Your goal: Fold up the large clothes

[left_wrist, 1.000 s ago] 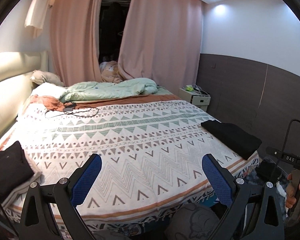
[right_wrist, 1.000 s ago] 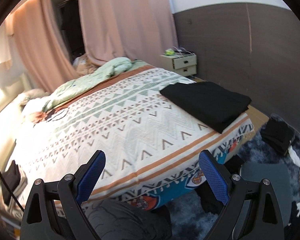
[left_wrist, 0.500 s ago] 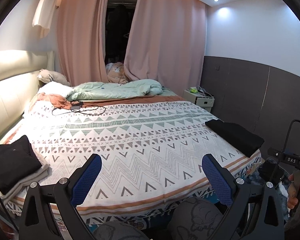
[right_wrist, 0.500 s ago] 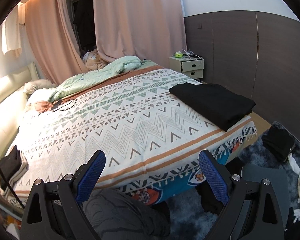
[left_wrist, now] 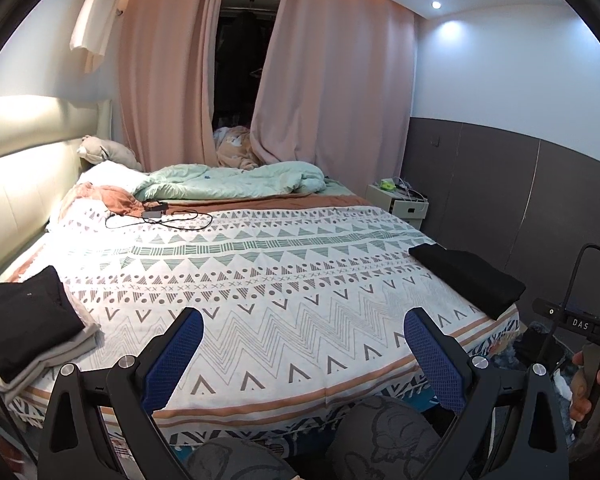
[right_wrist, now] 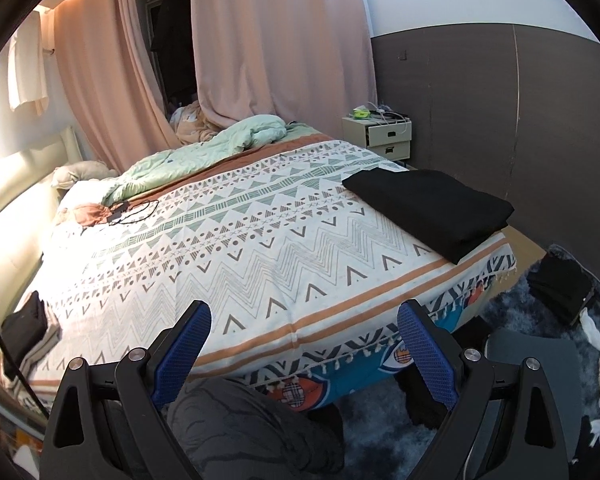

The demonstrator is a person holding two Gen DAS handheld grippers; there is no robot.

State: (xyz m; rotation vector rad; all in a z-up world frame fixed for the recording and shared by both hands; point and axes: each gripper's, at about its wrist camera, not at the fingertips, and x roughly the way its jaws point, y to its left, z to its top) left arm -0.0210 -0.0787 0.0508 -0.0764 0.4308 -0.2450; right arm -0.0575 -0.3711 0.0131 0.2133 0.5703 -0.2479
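Observation:
A folded black garment [left_wrist: 470, 274] lies on the right corner of the patterned bed cover [left_wrist: 260, 280]; it also shows in the right wrist view [right_wrist: 432, 204]. A stack of folded clothes, black on top of grey [left_wrist: 32, 320], lies at the bed's left front corner, and shows small in the right wrist view [right_wrist: 26, 320]. My left gripper [left_wrist: 304, 354] is open and empty, held off the bed's front edge. My right gripper [right_wrist: 304, 346] is open and empty, also held in front of the bed. The right gripper's handle and a hand [left_wrist: 592, 344] show in the left wrist view.
A green duvet [left_wrist: 228, 180], pillows and a cable [left_wrist: 160, 216] lie at the far end of the bed. A bedside cabinet [right_wrist: 388, 138] stands by the dark wall. Dark clothes [right_wrist: 560, 288] and white cloth lie on the blue rug at the right. My knees [left_wrist: 380, 436] are below.
Both grippers have tilted upward and drawn back a little, so more of the room and the left stack of clothes shows. Both stay open and empty.

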